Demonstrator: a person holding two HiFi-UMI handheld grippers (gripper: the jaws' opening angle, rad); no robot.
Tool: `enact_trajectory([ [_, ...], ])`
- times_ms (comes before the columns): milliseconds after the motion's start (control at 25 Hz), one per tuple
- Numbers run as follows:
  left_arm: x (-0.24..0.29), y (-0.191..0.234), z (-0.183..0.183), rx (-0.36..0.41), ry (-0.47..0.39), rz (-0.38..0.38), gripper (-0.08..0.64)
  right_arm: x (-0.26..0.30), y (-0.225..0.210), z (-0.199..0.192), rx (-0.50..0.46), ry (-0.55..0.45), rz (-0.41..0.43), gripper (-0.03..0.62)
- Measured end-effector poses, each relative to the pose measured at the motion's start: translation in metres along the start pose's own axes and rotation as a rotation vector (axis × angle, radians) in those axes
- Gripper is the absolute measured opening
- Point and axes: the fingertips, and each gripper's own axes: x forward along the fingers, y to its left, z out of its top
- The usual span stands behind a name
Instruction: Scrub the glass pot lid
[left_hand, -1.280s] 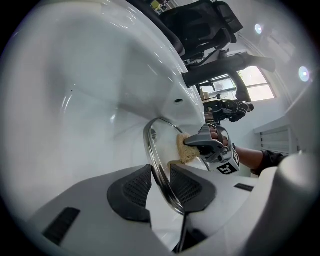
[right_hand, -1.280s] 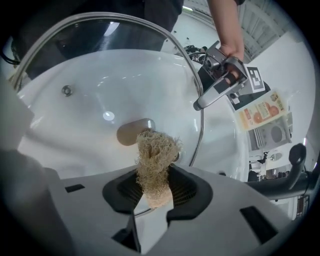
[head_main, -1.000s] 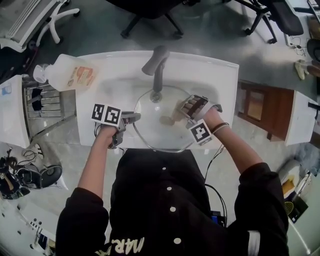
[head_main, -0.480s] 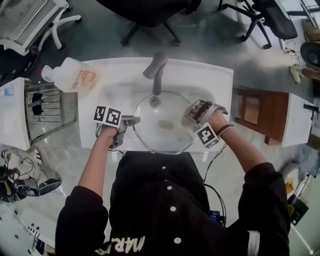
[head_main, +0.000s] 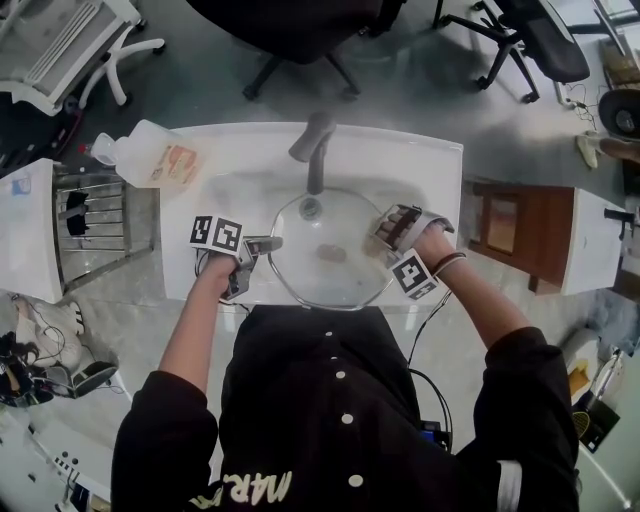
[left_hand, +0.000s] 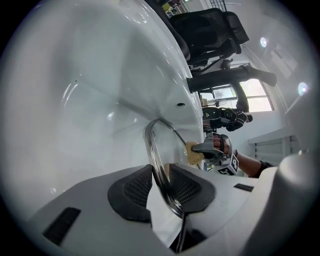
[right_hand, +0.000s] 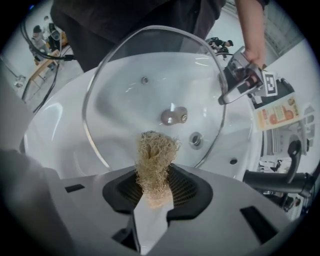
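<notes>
We hold the round clear glass pot lid (head_main: 325, 255) by its edge over the white oval sink (head_main: 430, 170).
Our left gripper (head_main: 268, 243) has the lid's metal rim between its pads, its jaws closing on the rim and bearing the lid. Our right gripper (head_main: 380, 235) is clenched on a tan fibrous scrubber (right_hand: 154, 160) at the lid's right edge, near the grey tap (head_main: 313, 150).
</notes>
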Motion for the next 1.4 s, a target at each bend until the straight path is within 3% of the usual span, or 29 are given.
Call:
enact_trajectory([
  [80,0.0,0.0,0.0,-0.032,-0.01,-0.014,0.121,-0.004,-0.029,0.014,0.079,-0.021,-0.116,0.14],
  [200,-0.001,-0.003,0.003,-0.074,-0.03,-0.047,0.118,-0.017,-0.096,0.048,0.222,-0.095,-0.372,0.14],
  [240,-0.002,-0.004,0.005,-0.089,-0.037,-0.059,0.116,-0.019,-0.111,0.058,0.255,-0.114,-0.403,0.141],
  [440,-0.002,-0.005,0.007,-0.136,-0.046,-0.088,0.109,-0.012,-0.144,0.097,0.347,-0.179,-0.414,0.141],
  [720,-0.003,-0.004,0.007,-0.167,-0.05,-0.097,0.104,0.003,-0.163,0.111,0.51,-0.203,-0.403,0.141],
  [920,-0.003,-0.003,0.006,-0.164,-0.046,-0.08,0.103,0.008,-0.164,0.121,0.473,-0.201,-0.411,0.141],
  [1040,-0.004,-0.001,0.005,-0.162,-0.04,-0.066,0.103,0.008,-0.16,0.119,0.404,-0.197,-0.411,0.14],
  [1280,-0.002,0.0,0.005,-0.155,-0.035,-0.052,0.103,0.007,-0.119,0.113,0.259,-0.169,-0.304,0.14],
  [1400,-0.003,0.001,0.004,-0.154,-0.038,-0.048,0.103,-0.003,-0.12,0.111,0.245,-0.195,-0.37,0.14],
])
